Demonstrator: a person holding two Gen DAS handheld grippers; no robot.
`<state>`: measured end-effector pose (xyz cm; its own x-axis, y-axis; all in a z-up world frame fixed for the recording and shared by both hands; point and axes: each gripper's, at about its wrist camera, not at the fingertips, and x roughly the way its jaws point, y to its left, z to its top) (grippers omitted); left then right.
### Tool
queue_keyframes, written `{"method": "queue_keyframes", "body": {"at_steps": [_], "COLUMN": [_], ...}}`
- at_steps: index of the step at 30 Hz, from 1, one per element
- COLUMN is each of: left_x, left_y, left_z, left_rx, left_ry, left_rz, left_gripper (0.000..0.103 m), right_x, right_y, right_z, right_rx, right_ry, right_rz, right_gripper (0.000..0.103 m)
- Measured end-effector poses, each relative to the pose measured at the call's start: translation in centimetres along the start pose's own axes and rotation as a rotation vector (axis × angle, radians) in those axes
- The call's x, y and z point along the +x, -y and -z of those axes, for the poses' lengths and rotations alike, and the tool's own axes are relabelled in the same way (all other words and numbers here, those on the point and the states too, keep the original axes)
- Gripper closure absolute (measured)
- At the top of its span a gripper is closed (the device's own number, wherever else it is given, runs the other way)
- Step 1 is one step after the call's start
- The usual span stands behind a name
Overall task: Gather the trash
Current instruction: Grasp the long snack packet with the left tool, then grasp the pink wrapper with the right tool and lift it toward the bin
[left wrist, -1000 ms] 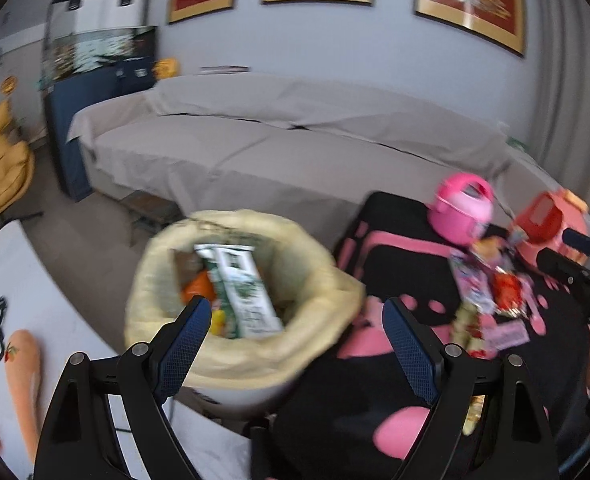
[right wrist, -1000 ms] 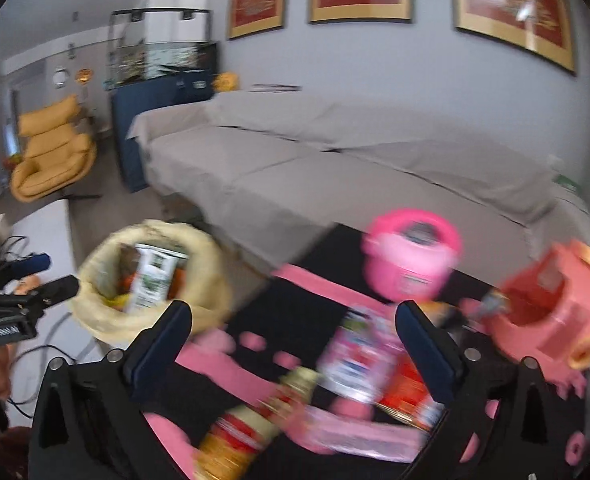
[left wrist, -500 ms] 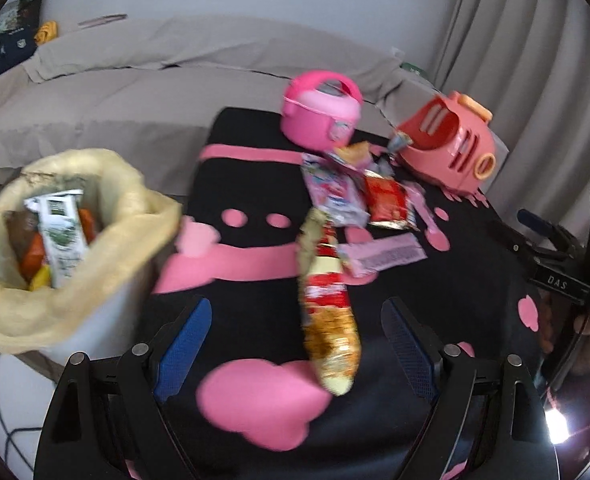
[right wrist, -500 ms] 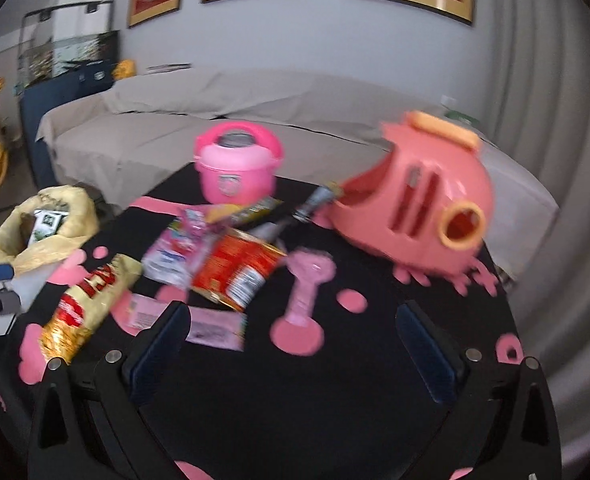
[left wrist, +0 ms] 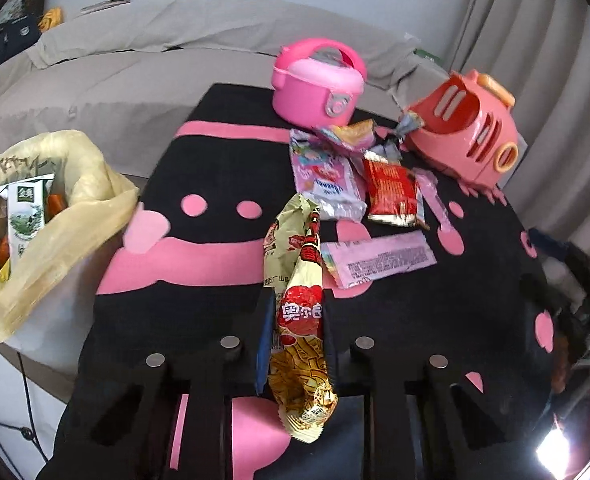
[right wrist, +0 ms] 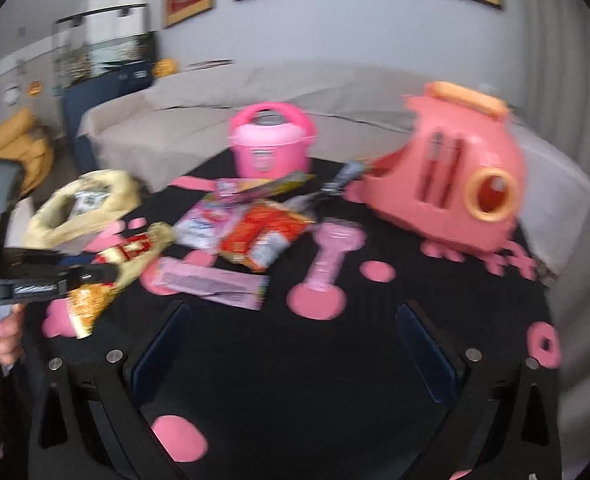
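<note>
My left gripper [left wrist: 297, 308] is shut on a long cream, red and gold snack bag [left wrist: 299, 312] lying on the black and pink table [left wrist: 215, 208]. The same gripper [right wrist: 95, 276] and bag [right wrist: 127, 256] show at the left of the right wrist view. More wrappers lie beyond: a pink flat one [left wrist: 379, 260], a red one [left wrist: 391, 192], a pink and white pouch [left wrist: 325, 178]. A bin lined with a yellow bag [left wrist: 35, 220] holds a milk carton [left wrist: 25, 212] left of the table. My right gripper [right wrist: 295, 340] is open and empty above the table's near side.
A pink toy rice cooker [left wrist: 317, 84] and a salmon toy toaster [left wrist: 467, 132] stand at the table's far side. A grey covered sofa [left wrist: 115, 64] runs behind. A cable [left wrist: 19, 420] lies on the floor at the left.
My left gripper swung from the bin to the table, came down and closed on the long snack bag. My right gripper swung right across the table and stays open.
</note>
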<state>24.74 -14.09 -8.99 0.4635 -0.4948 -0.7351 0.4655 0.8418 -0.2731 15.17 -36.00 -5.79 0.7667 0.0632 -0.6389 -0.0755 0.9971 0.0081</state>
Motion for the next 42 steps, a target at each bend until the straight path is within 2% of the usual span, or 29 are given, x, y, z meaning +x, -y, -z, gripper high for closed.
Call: {"method": "queue_keyframes", "body": {"at_steps": [3,5,7,10,14,18,24,28,32,33,35,36,39,41,42], "left_x": [-1.8,-2.8,-3.6,-4.3,-4.6,-4.6,-4.4,-4.1,-4.7,-4.9,-5.4,-5.6,-6.3,-6.8,-7.0], "left_y": [-0.8,-1.4,-1.8,-2.1,-2.1,-2.6,-4.1,-4.7,-5.0,-5.0,-5.0,-5.1,-5.4,-5.8,-6.0], "left_z": [-0.2,-0.1,0.0,0.5,1.3,1.6,2.3,2.7,2.9,2.9,2.9,2.9,2.9,2.9,2.8], "left_rx": [-0.022,-0.033,-0.041,-0.047,-0.048,-0.065,-0.106,-0.137,-0.143,-0.142,-0.138,-0.134,-0.129,-0.137,-0.141], "left_ry": [0.048,0.069,0.079,0.080,0.069,0.066,0.068,0.052,0.068,0.073,0.083,0.089,0.107,0.115,0.119], "left_rz": [-0.029,-0.051,-0.066,-0.070,-0.069,-0.068,-0.077,-0.072,-0.086,-0.087,-0.094,-0.101,-0.123,-0.129,-0.132], "left_gripper": [0.081,0.081,0.081,0.081,0.081,0.081,0.080,0.080,0.080,0.080,0.080,0.080,0.080,0.080,0.080], "right_x": [2.1,4.3,5.9,8.0,10.1,11.7,10.5,8.9,8.4,8.6,9.5,10.3,11.4,11.5,11.4], "right_y": [-1.5,-2.9,-4.0,-4.9,-4.9,-4.2,-4.2,-5.9,-6.9,-7.0,-7.0,-6.9,-6.8,-6.9,-6.9], "right_z": [-0.8,-1.4,-1.6,-2.3,-3.2,-3.3,-1.7,-0.3,-0.6,-0.9,-1.5,-1.8,-2.4,-2.7,-2.8], "right_rx": [-0.081,-0.162,-0.214,-0.255,-0.260,-0.245,-0.173,-0.206,-0.205,-0.204,-0.202,-0.194,-0.177,-0.174,-0.165], "right_ry": [-0.043,-0.098,-0.133,-0.151,-0.176,-0.222,-0.257,-0.267,-0.200,-0.190,-0.185,-0.198,-0.205,-0.215,-0.217], "right_rz": [-0.098,-0.135,-0.155,-0.180,-0.215,-0.245,-0.288,-0.323,-0.233,-0.213,-0.167,-0.149,-0.129,-0.119,-0.129], "right_gripper": [0.014,0.035,0.045,0.046,0.039,0.038,0.030,0.030,0.033,0.035,0.051,0.053,0.062,0.078,0.081]}}
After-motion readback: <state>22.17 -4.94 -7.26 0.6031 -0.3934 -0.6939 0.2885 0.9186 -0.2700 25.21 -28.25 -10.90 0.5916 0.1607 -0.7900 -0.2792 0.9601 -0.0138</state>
